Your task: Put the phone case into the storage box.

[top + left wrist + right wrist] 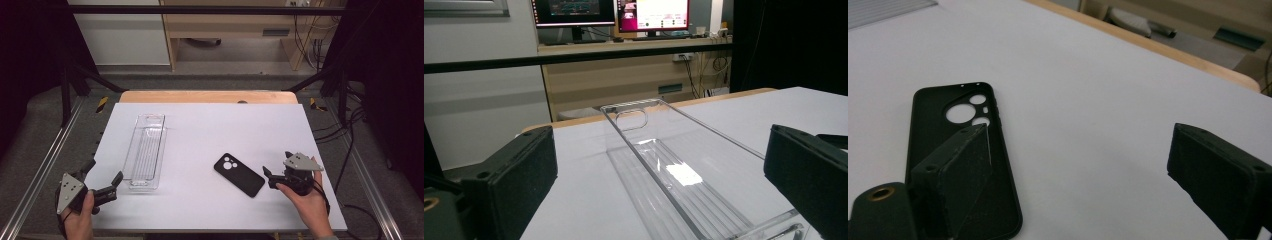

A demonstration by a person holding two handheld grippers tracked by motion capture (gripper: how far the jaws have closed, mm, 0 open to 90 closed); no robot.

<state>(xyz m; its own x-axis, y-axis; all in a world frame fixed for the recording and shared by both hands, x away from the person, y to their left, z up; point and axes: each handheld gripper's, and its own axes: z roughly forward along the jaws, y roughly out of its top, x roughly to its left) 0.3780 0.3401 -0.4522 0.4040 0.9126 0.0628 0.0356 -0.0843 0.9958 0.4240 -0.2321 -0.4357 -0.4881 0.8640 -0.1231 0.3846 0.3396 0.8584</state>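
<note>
This is a lab set up for recording. A white table (200, 125) stands inside a dark metal frame (75, 85) with black curtains at both sides, and cables (345, 135) trail across the grey floor. Behind it a wooden desk (624, 70) carries two lit monitors (574, 11), with more wiring below.

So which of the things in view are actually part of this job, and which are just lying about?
In the job:
black phone case
clear plastic tray
left hand-held gripper, open
right hand-held gripper, open

Lying about:
monitors behind the table
cables on the floor
</note>
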